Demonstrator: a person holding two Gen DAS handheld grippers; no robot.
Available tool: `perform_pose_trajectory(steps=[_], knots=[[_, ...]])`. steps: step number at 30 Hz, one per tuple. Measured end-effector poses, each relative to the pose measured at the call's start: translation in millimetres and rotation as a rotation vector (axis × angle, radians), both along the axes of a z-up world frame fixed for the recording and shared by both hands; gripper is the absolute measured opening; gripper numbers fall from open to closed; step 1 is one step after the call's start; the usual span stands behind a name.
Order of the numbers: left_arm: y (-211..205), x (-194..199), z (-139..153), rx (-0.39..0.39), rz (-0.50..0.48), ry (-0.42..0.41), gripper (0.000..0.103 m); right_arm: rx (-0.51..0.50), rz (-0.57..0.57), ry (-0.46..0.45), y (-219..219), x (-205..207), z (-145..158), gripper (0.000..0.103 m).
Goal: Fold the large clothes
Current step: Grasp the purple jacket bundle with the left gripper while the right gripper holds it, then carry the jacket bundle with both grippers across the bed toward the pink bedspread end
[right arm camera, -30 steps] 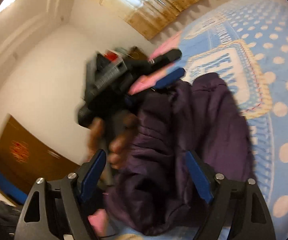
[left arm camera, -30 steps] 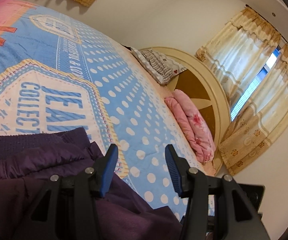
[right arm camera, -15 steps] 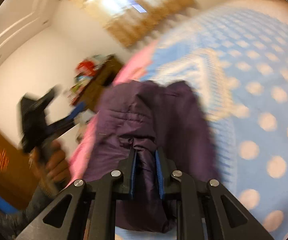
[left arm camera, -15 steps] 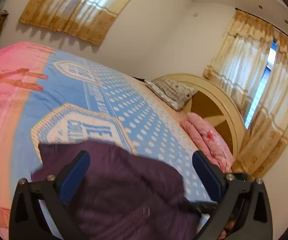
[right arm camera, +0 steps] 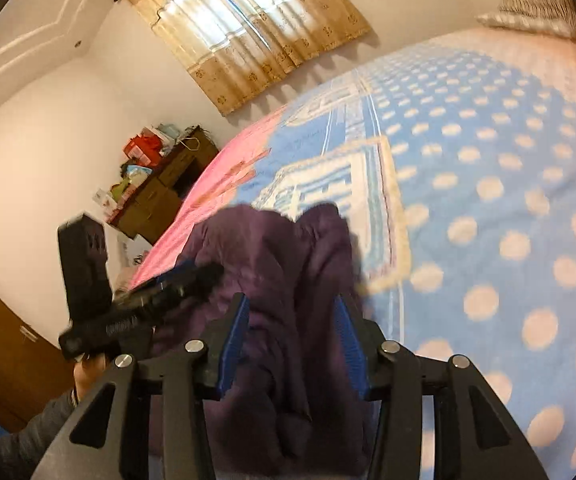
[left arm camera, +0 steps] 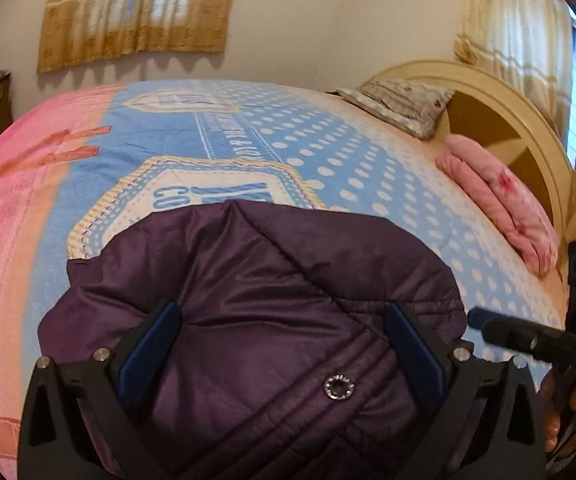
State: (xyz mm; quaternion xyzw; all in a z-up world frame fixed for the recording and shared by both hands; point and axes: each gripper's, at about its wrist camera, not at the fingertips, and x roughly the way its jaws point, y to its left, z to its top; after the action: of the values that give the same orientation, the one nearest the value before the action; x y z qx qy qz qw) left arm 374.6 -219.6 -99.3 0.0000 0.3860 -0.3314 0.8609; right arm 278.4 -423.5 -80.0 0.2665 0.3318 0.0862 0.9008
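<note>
my left gripper: spread wide, empty | my right gripper: jaws just opening, released around purple jacket on bed | risk: puffy fold springs open unpinned

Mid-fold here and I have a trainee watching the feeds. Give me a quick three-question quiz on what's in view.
1. True or false: the left gripper is clamped on the purple jacket.
2. What lies near the headboard, next to the pillow? A) a folded pink blanket B) a laptop C) shoes
3. What pattern covers the blue part of the bedcover?

Key: 1 false, its jaws stand wide open over the jacket. 2 A. 3 white dots.
</note>
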Motion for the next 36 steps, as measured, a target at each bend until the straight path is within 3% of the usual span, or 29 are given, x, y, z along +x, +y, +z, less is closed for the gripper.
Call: perform_pose_trajectory(steps=[2, 5, 6, 8, 12, 16, 18, 20, 28, 33, 36], knots=[[-3, -2, 0, 0.010, 0.021, -0.012, 0.103, -0.009, -0.059, 0.010, -4, 16, 11, 0.046], [-5, -7, 4, 0.003, 0.045, -0.040, 0.103, 0.099, -0.046, -0.031, -7, 30, 32, 0.048], [-4, -9, 5, -0.005, 0.049, -0.050, 0.103, 0.110, -0.039, -0.053, -4, 35, 40, 0.051], [-1, -14, 8, -0.027, 0.068, -0.078, 0.103, 0.195, -0.002, -0.090, 2, 49, 51, 0.070], [-3, -22, 13, -0.007, 0.083, -0.123, 0.103, 0.319, 0.017, 0.000, 10, 95, 33, 0.071], [21, -34, 19, -0.018, 0.170, -0.170, 0.103, 0.204, -0.023, 0.129, 14, 110, -11, 0.071], [30, -36, 11, -0.016, 0.196, -0.139, 0.103, 0.166, -0.016, 0.136, 18, 104, -34, 0.072], [30, -40, 2, 0.000, 0.214, -0.155, 0.103, 0.203, -0.043, 0.114, 13, 96, -49, 0.078], [15, -32, -10, 0.070, 0.216, -0.141, 0.103, 0.088, -0.089, 0.033, 17, 92, -55, 0.079], [15, -33, -11, 0.070, 0.216, -0.146, 0.103, 0.086, -0.047, 0.026, 16, 92, -56, 0.080], [14, -35, -11, 0.081, 0.216, -0.146, 0.103, 0.000, -0.045, 0.039, 23, 94, -54, 0.080]])
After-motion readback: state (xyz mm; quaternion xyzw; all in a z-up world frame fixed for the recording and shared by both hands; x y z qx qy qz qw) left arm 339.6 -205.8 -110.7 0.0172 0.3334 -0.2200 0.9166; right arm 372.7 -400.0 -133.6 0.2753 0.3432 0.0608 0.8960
